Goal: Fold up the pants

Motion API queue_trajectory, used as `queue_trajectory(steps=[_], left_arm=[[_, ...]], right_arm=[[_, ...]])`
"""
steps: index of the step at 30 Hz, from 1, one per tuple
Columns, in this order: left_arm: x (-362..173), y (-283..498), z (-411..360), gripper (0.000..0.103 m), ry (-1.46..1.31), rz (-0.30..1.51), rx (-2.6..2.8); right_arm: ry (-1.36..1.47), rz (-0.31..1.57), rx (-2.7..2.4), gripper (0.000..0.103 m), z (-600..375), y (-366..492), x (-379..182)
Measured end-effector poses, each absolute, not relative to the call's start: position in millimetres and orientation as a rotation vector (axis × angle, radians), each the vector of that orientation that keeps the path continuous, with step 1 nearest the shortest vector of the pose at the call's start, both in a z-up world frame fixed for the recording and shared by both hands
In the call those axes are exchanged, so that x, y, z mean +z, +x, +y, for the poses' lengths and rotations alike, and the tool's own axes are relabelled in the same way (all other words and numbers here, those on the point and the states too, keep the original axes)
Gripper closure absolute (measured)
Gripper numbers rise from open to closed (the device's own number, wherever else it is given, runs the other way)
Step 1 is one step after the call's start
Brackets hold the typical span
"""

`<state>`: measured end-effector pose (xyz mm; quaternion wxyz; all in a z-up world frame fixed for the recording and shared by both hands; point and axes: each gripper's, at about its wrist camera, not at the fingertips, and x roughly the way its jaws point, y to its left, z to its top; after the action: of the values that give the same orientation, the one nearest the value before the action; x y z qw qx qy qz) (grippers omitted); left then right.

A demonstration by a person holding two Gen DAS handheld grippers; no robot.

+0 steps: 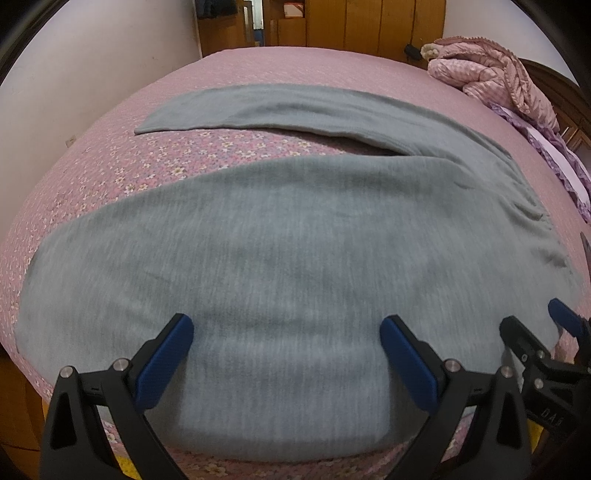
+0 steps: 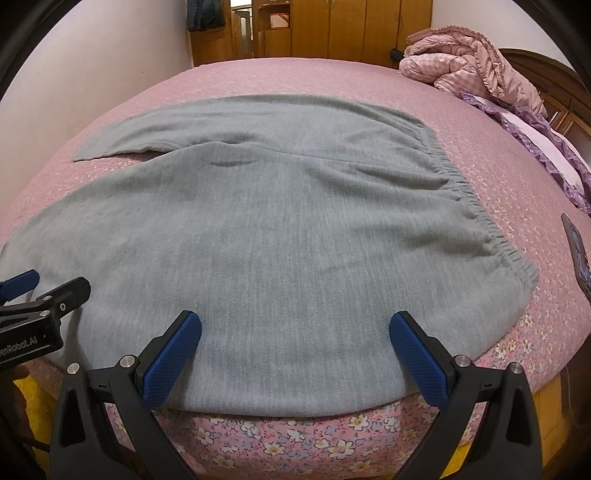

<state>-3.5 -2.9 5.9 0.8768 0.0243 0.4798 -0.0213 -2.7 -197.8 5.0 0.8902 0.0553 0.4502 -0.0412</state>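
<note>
Grey pants point(image 1: 280, 236) lie flat on the pink floral bed point(image 1: 122, 166), waistband point(image 2: 476, 206) to the right, legs running left. The far leg point(image 1: 258, 107) spreads away from the near leg. My left gripper point(image 1: 286, 332) is open and empty over the near leg by the bed's front edge. My right gripper point(image 2: 295, 328) is open and empty over the pants' hip area, just right of the left one. Each gripper shows at the edge of the other's view: the right gripper point(image 1: 546, 321) and the left gripper point(image 2: 48, 284).
A pink quilted jacket point(image 2: 465, 66) is heaped at the bed's far right by a purple pillow point(image 2: 535, 136). A phone point(image 2: 578, 254) lies on the bed right of the waistband. Wooden wardrobes point(image 2: 332, 26) stand behind the bed, a white wall point(image 1: 92, 62) on the left.
</note>
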Motion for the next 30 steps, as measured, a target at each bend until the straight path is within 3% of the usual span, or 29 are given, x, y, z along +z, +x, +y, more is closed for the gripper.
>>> queue_trajectory(steps=[17,30], left_arm=[[43,33,-5,0.001,0.084,1.001,-0.108],[82,133,-25,0.002,0.188,0.942,-0.155]], right_arm=[[0.099,0.928,-0.017,0.0,-224,27,36],[0.091,0.923,-0.036,0.0,-292,91,68]])
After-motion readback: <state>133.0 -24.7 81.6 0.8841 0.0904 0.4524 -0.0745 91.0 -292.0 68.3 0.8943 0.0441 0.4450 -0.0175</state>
